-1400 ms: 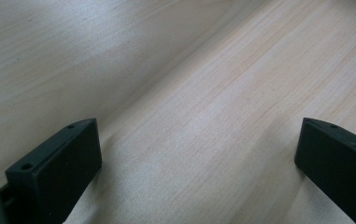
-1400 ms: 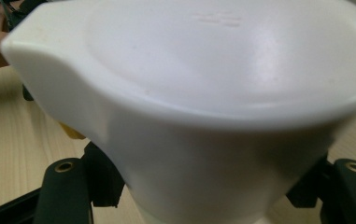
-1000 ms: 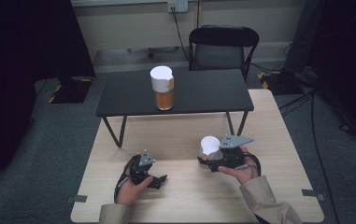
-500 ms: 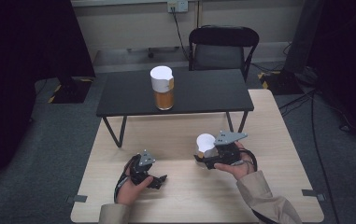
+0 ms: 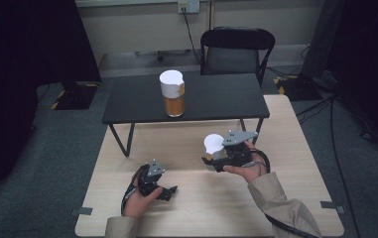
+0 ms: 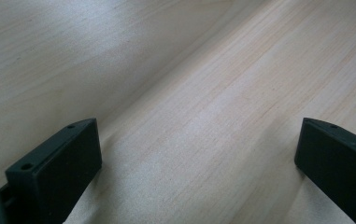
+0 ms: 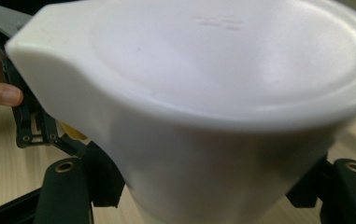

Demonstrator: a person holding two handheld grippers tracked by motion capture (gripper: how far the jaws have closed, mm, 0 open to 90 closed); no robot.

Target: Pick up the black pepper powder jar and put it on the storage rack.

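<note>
A person's right hand-held gripper (image 5: 215, 159) pinches a white plastic lid with a moulded pour spout (image 5: 214, 144), holding it above the pale wooden counter (image 5: 295, 148), its black jaws pressed against the lid's tapering skirt from both sides. Seen close in the right gripper view, the lid (image 7: 203, 93) looks like a thin, smooth moulded shell: probably light and fairly stiff, yet slick enough to slide out of a loose pinch, so the skirt below the rim, where the jaws already bite, seems the safest place to hold it. The left hand-held gripper (image 5: 169, 191) rests low on the counter with its jaws spread wide and nothing between them. Beyond, on a low black table (image 5: 226, 99), stands a clear jar of amber contents topped with a matching white lid (image 5: 172, 94), well apart from both hands
</note>
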